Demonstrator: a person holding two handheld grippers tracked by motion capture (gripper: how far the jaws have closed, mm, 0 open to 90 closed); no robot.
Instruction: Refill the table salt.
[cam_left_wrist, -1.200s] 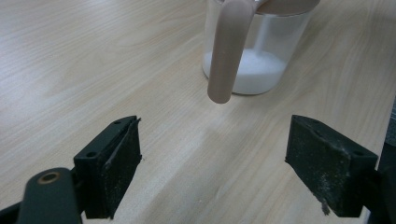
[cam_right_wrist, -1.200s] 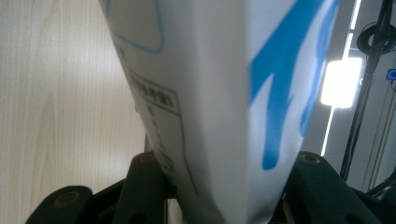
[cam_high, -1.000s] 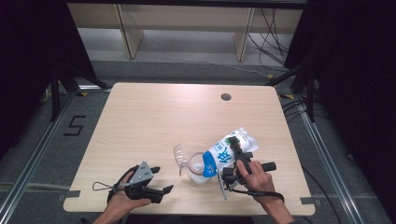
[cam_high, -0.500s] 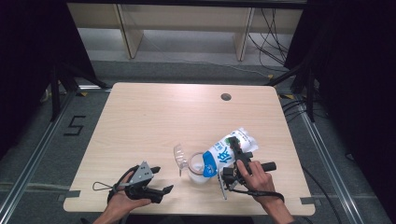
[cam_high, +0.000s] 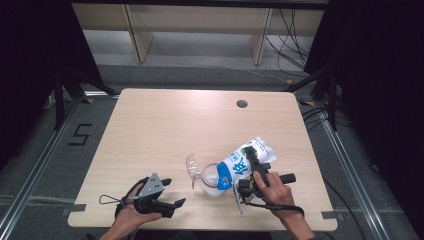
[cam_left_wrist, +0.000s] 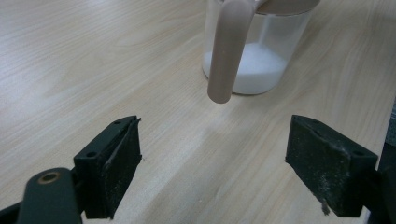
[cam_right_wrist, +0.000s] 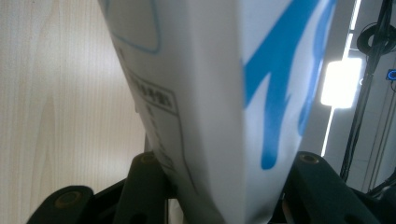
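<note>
- The right tongs (cam_high: 248, 169) are pinching a white and blue soft bag (cam_high: 245, 161); in the right gripper view the bag sits tight between the two black jaws.
- The bag is tipped over, with its low end just above the open top of a clear plastic jug with a pale lid and handle (cam_high: 212, 181), which stands just left of the right tongs on the light wooden bench (cam_high: 165, 125).
- The jug has white powder (cam_left_wrist: 254, 70) at its bottom, so the step in hand looks like pouring from the bag into the jug.
- I cannot tell if powder is falling right now; the mouth of the bag is too small to see.
- The left tongs (cam_left_wrist: 212, 175) are spread wide and hold nothing; the jug is a little way ahead of them.
- Next, the bag should stay tipped over the jug, steady, so nothing spills on the bench. The left tongs could hold the jug's handle (cam_left_wrist: 228, 51) to stop it sliding.
</note>
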